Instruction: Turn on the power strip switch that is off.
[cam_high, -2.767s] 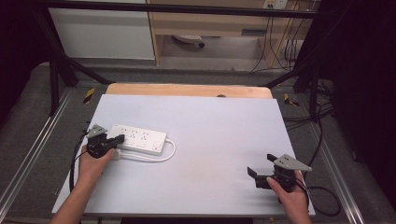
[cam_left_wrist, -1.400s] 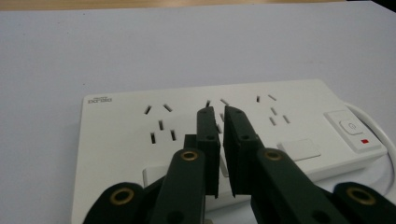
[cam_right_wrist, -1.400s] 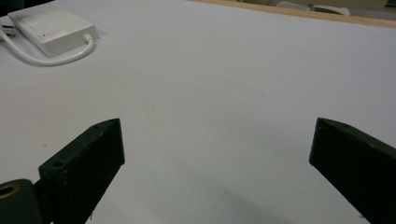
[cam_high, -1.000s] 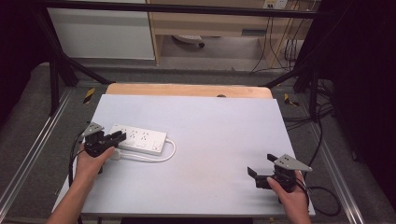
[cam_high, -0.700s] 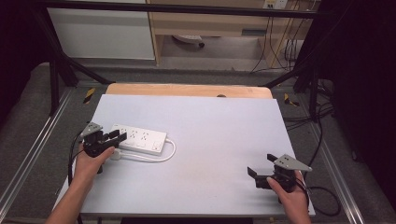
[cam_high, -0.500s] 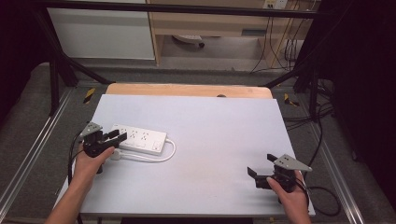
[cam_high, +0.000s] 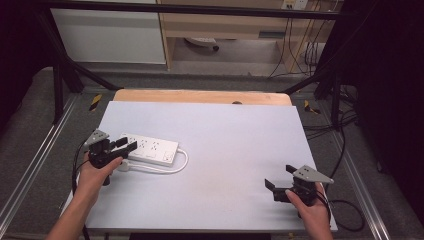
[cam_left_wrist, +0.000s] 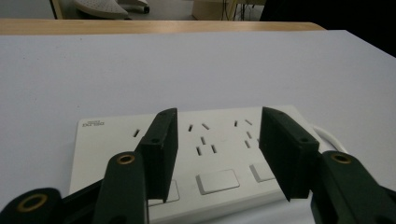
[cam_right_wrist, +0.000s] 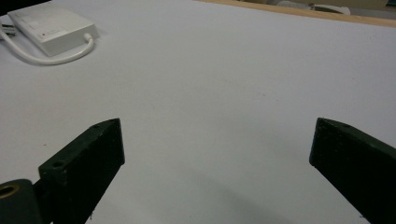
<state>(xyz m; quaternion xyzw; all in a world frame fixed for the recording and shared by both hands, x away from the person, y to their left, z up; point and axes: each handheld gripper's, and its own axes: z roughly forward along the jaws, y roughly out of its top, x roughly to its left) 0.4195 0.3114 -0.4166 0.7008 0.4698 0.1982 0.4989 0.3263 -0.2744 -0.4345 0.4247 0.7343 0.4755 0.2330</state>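
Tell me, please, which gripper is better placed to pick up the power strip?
Left. The left gripper hangs open right over the power strip; the right gripper sits far across the table, near its front right corner.

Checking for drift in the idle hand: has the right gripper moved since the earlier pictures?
No. The right gripper sits at the same spot near the table's near right corner, jaws open, in every high view.

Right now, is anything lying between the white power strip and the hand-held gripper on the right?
Nothing: in the high view, bare white table separates the power strip from the right hand-held gripper.
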